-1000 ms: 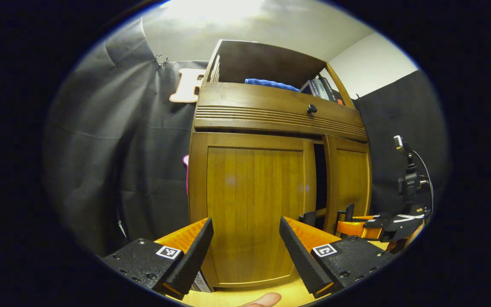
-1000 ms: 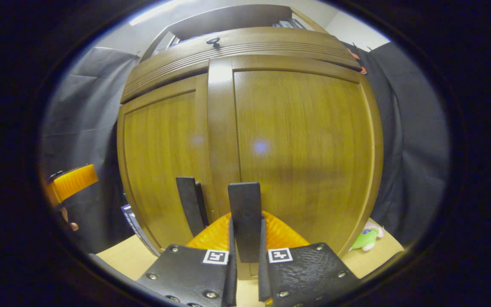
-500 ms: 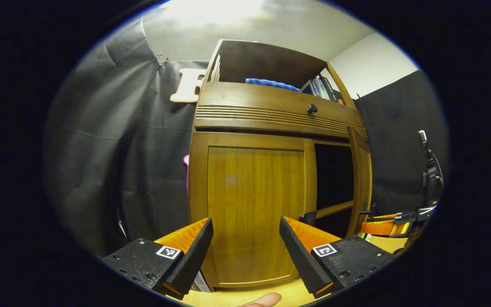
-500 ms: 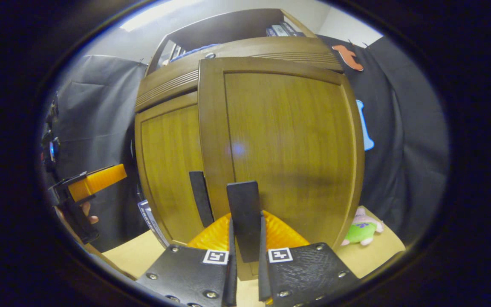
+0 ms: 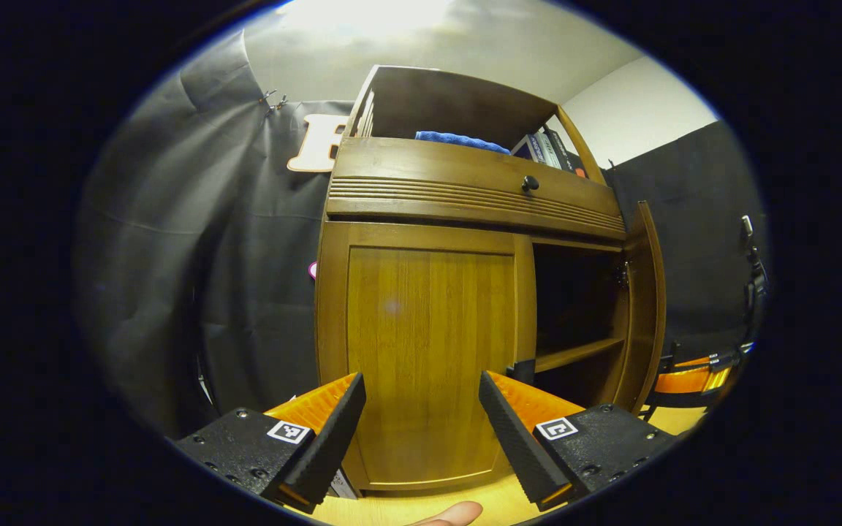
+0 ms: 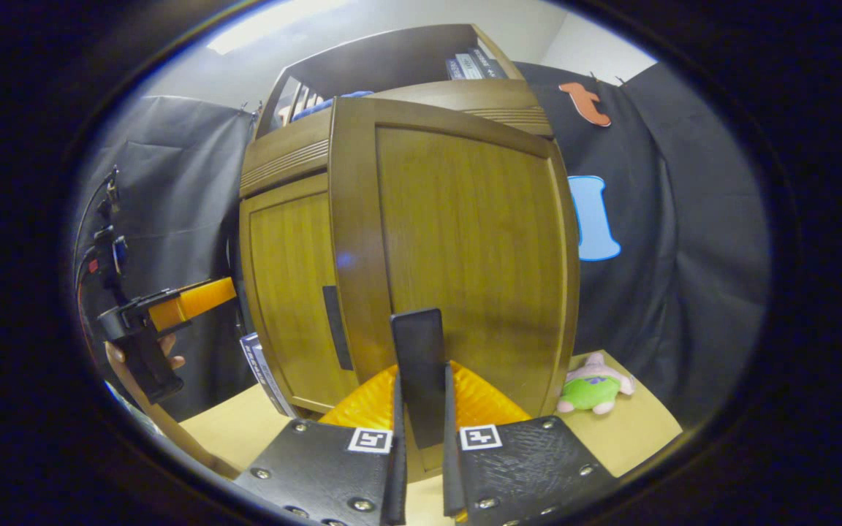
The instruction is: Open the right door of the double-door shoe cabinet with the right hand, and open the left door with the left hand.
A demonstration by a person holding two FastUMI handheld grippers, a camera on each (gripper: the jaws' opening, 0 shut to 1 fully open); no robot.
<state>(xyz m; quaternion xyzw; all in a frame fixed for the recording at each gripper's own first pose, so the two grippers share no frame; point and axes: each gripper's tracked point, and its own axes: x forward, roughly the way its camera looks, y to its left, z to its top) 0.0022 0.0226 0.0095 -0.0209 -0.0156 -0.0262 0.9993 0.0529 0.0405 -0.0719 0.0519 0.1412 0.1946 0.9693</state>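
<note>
Door [image 6: 465, 241] on the right had swung well out since a second ago, my right tool [image 6: 421, 387] clamped narrow on its dark flat handle [image 6: 417, 365] straight ahead. First half looked about done. Left door [image 5: 428, 358] sat shut dead ahead of my left tool [image 5: 421, 431], jaws wide, holding nothing, its handle [image 5: 523, 371] just right of the tool. Cabinet: glossy brown wood grain, flat framed panels, ribbed trim above, pale wood bench [image 6: 633, 431] underneath.

My shoe cabinet [image 5: 428, 343] is honey-brown wood with vertical grain. At one o'clock lies a blue towel [image 5: 454, 139]; at four o'clock, a green-and-pink plush toy [image 6: 595, 386].
</note>
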